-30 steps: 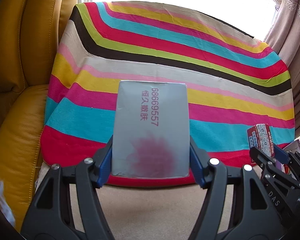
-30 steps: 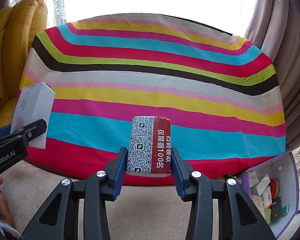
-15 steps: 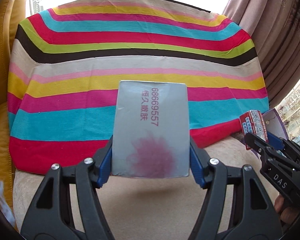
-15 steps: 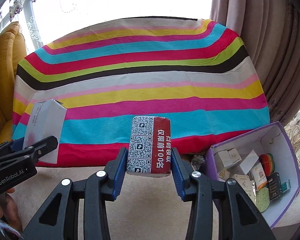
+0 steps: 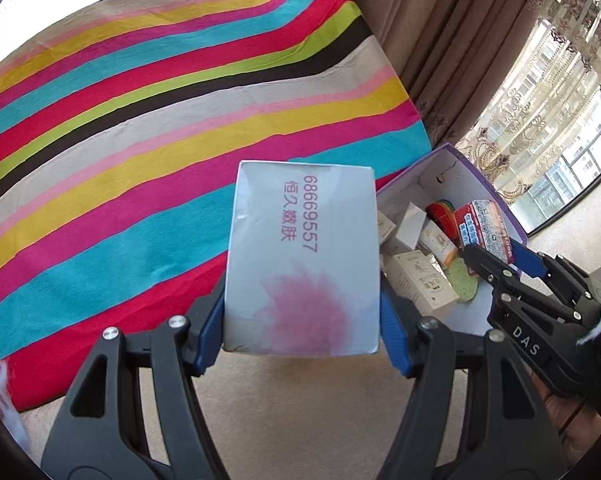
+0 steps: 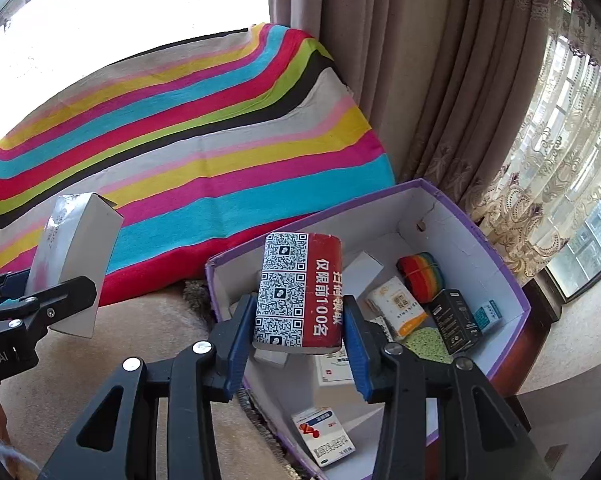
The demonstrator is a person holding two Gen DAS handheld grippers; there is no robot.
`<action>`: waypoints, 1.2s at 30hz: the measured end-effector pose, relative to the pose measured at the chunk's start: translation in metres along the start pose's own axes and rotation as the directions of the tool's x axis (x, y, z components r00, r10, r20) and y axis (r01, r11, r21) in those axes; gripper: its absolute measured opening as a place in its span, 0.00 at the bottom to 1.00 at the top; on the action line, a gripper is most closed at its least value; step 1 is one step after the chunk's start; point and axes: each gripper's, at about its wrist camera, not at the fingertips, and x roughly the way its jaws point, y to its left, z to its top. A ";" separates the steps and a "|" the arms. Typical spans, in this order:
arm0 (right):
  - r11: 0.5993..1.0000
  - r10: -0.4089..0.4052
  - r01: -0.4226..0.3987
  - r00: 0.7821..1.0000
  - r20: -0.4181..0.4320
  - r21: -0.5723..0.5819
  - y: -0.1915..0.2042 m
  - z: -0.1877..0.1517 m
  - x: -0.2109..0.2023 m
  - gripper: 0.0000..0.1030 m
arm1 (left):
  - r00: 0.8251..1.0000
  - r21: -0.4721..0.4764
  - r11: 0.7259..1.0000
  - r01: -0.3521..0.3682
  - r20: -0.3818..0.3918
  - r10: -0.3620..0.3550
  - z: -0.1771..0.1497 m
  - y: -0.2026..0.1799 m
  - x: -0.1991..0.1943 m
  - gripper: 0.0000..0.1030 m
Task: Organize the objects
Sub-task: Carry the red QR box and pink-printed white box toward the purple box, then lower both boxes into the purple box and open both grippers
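Two close claw-mounted fisheyes, both facing the striped cloth [image 5: 148,128] and purple box [image 6: 504,276], shared.

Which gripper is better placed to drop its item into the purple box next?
Right. The right gripper already holds the red QR-code pack over the purple box; the left gripper holds its white box beside it.

cover: you face a striped cloth [image 5: 172,128] in many colours.
floor: beige carpet [image 5: 300,412] lies under you.
right: brown curtains [image 6: 400,80] hang by a bright window [image 6: 588,208].
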 end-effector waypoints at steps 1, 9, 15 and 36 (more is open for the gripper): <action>1.000 -0.024 0.023 1.000 0.002 0.012 -0.009 0.000 -0.001 0.42 | 1.000 0.016 1.000 0.016 -0.011 -0.016 0.002 -0.009 0.004 0.67; 0.985 -0.153 0.152 0.988 0.007 0.081 -0.058 0.002 -0.004 0.42 | 0.996 0.085 0.994 0.071 -0.065 -0.065 0.012 -0.063 0.033 0.67; 0.975 -0.191 0.190 0.982 -0.002 0.116 -0.082 0.003 0.001 0.42 | 0.994 0.071 0.994 0.086 -0.079 -0.081 0.017 -0.078 0.049 0.67; 0.967 -0.194 0.194 0.981 -0.017 0.164 -0.110 -0.002 0.004 0.62 | 0.978 0.043 0.983 0.176 -0.125 -0.169 0.010 -0.090 0.053 0.81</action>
